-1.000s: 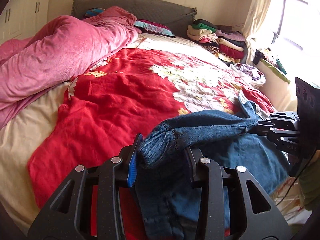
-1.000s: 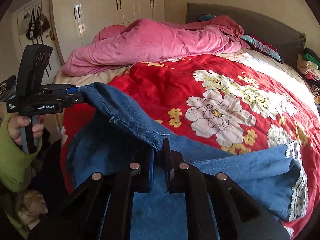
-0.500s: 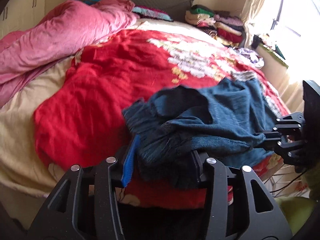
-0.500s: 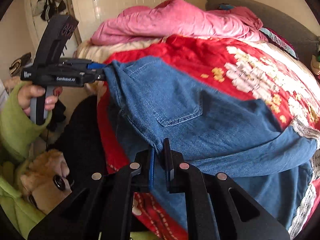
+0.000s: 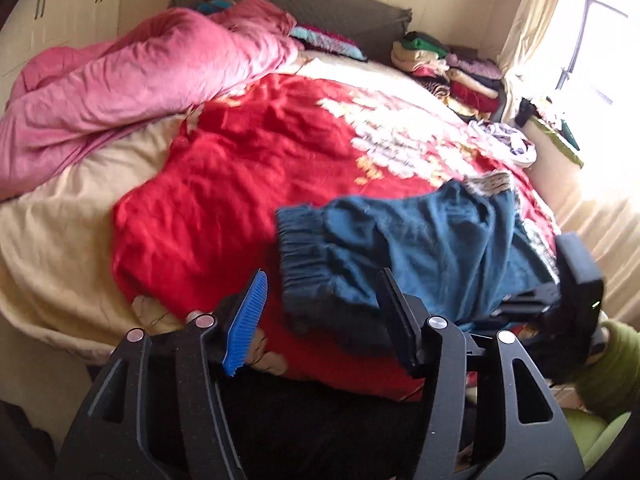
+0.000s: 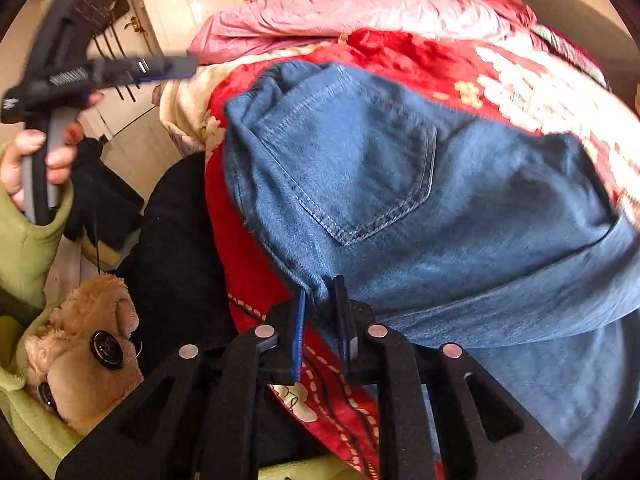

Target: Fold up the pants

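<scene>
The blue denim pants [image 6: 400, 184] lay on the red floral blanket [image 5: 224, 200] near the lower edge of the bed, filling the centre and right of the right wrist view, with 1 back pocket facing up. In the left wrist view the same pants [image 5: 420, 256] sat right of centre, the gathered waistband at their left end, blurred.

The left gripper [image 5: 320, 312] stood at the bottom centre of its own view with its jaws apart and opening. The blue ribbed pad [image 5: 248, 320] on the left was clear of the cloth. The waistband lay beyond and between the fingers, and the right finger overlapped the denim in the picture; whether it touched could not be told. In the right wrist view this gripper [image 6: 176, 68] appeared in the upper left, clear of the pants, held by a hand [image 6: 36, 168] in a green sleeve [image 6: 28, 248].

The right gripper [image 6: 322, 312] sat at the bottom centre of its view, its jaws narrow and just starting to open, with a thin fold of the pants' edge between the 2 pads. The pads looked close on the cloth. In the left wrist view it [image 5: 500, 316] showed at the right edge, blurred, at the near corner of the pants.

A pink quilt [image 5: 132, 88] lay bunched in the upper left of the left wrist view, and a stack of folded clothes [image 5: 448, 72] sat at the upper right by the headboard. A tan plush toy [image 6: 80, 352] showed in the lower left of the right wrist view.
</scene>
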Action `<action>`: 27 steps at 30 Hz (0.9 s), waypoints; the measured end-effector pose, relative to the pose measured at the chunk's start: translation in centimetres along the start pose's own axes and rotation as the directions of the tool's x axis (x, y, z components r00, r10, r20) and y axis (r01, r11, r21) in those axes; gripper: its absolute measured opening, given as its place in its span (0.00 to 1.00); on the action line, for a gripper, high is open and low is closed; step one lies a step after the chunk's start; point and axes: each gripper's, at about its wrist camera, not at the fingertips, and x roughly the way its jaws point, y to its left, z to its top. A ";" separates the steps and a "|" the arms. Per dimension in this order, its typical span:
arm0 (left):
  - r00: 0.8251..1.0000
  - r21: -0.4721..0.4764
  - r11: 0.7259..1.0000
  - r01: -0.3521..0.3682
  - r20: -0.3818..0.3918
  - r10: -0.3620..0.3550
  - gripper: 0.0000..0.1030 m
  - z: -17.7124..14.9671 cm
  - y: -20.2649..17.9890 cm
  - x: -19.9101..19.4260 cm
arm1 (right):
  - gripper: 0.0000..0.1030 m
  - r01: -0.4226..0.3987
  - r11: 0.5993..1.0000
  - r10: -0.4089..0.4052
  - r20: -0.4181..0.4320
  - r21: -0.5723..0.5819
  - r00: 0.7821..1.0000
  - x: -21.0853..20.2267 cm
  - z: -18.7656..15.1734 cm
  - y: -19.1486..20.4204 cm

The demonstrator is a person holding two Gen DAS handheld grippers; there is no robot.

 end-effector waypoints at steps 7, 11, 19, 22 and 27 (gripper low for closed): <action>0.993 0.084 0.995 0.052 -0.111 -0.043 0.48 -0.8 -4.2 5.5 | 0.25 -0.045 0.999 0.044 0.008 0.019 0.999 -0.7 -0.7 0.5; 0.983 0.111 0.994 0.011 -0.181 0.009 0.47 -2.6 -4.3 8.0 | 0.31 -0.068 0.995 0.059 0.116 0.075 0.992 -4.1 0.0 -0.4; 0.983 0.114 0.993 0.014 -0.181 0.006 0.47 -3.6 -4.1 8.5 | 0.43 0.054 0.992 -0.064 0.087 0.115 0.994 -2.0 1.6 -2.4; 0.985 0.106 0.994 0.021 -0.172 -0.002 0.48 -3.6 -4.0 8.4 | 0.45 0.075 0.985 -0.078 0.018 0.157 0.997 0.2 1.3 -3.1; 0.991 0.069 0.997 0.040 -0.133 -0.031 0.48 -3.4 -3.7 7.9 | 0.51 0.041 0.983 -0.048 0.032 0.178 0.998 -0.5 1.1 -3.2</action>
